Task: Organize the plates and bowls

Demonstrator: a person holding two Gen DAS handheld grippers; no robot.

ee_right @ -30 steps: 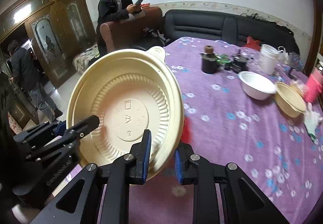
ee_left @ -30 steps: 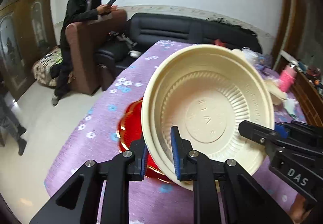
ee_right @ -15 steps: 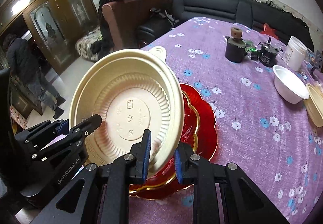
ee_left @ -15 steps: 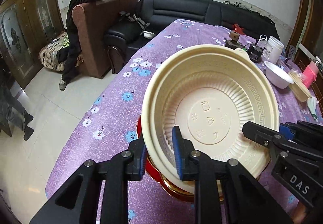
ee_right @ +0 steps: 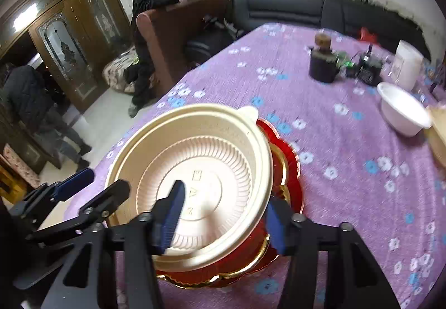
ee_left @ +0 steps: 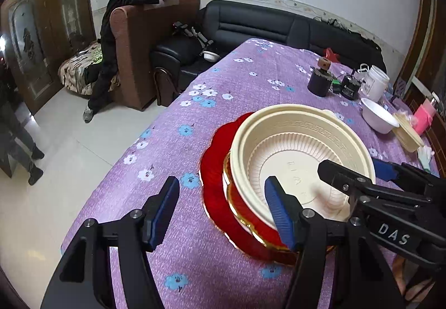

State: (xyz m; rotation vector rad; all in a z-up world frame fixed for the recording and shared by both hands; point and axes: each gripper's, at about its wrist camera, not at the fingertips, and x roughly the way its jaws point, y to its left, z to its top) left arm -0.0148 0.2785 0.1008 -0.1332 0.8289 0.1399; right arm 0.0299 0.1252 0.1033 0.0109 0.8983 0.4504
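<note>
Cream plastic bowl (ee_left: 303, 152) sat mouth-up on the red gold-trimmed plates (ee_left: 220, 192), near the table's front-left corner. It was round, so it showed no long axis; its opening faced the ceiling, with a slight tilt that cannot be judged reliably through the fisheye. A small tab on its rim (ee_right: 248, 112) pointed away from the cameras, toward the sofa (ee_left: 267, 27). Ribbed inner wall and embossed marks on the base were visible.

Left gripper (ee_left: 220, 211): blue-padded fingers (ee_left: 163, 208) spread wide apart, holding nothing. One pad stood over the tablecloth (ee_left: 251, 80) on the side of the plates nearer the room; the other stood at the bowl's near rim, contact uncertain.

Right gripper (ee_right: 223, 217): fingers likewise apart. One blue pad (ee_right: 171, 211) stood inside the bowl, over its base; the other was outside the rim, over the plates. The rim ran between them, not clamped.

Relative to the bowl: a white bowl (ee_left: 379, 115) and a tan bowl (ee_left: 407, 133) lay well apart toward the table's far right; a dark jar (ee_left: 320, 80) and a white tub (ee_left: 375, 83) beyond them. A man with a phone (ee_left: 131, 2) leaned on a brown armchair (ee_left: 136, 44) past the table's left edge.
</note>
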